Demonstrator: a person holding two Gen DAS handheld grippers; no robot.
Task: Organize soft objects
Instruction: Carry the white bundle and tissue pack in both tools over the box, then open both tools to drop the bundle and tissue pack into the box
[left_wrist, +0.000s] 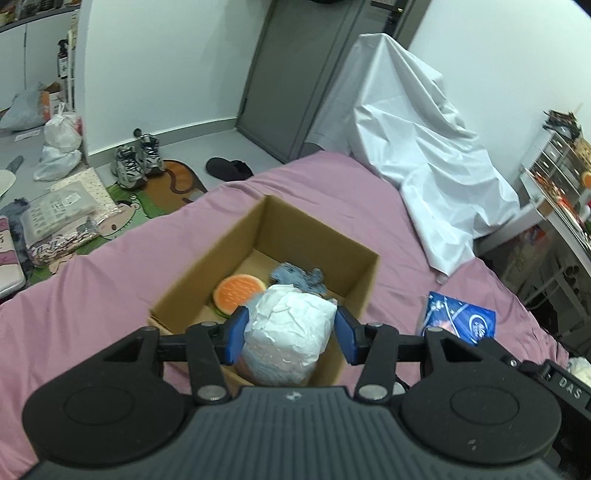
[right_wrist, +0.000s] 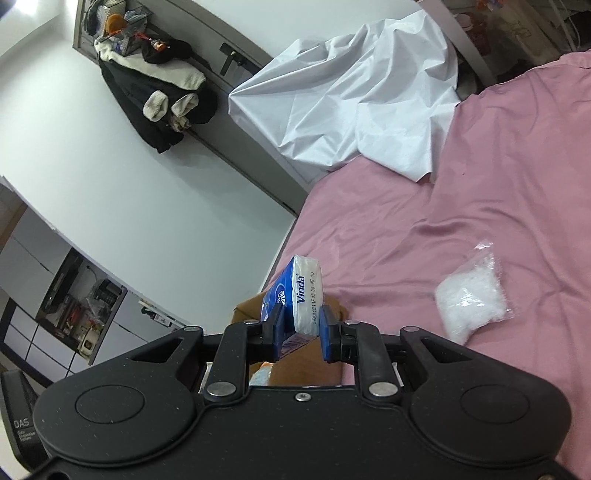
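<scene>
An open cardboard box (left_wrist: 354, 266) stands on the pink bed. Inside lie an orange round sponge (left_wrist: 236, 290) and a blue-grey cloth (left_wrist: 297, 277). My left gripper (left_wrist: 290, 334) is over the box's near side with a white wrapped bundle (left_wrist: 291, 332) between its blue pads; the left pad touches it and a small gap shows at the right pad. My right gripper (right_wrist: 300, 334) is shut on a blue Vinda tissue pack (right_wrist: 299, 295), held above the box's edge (right_wrist: 303, 360). The pack also shows in the left wrist view (left_wrist: 458, 317). A clear bag of white stuffing (right_wrist: 471, 299) lies on the bed.
A white sheet (left_wrist: 417, 147) drapes over something at the bed's far side. Shoes (left_wrist: 136, 162), bags and a play mat lie on the floor to the left. A cluttered desk (left_wrist: 557, 184) stands on the right. Coats hang on a door (right_wrist: 155, 92).
</scene>
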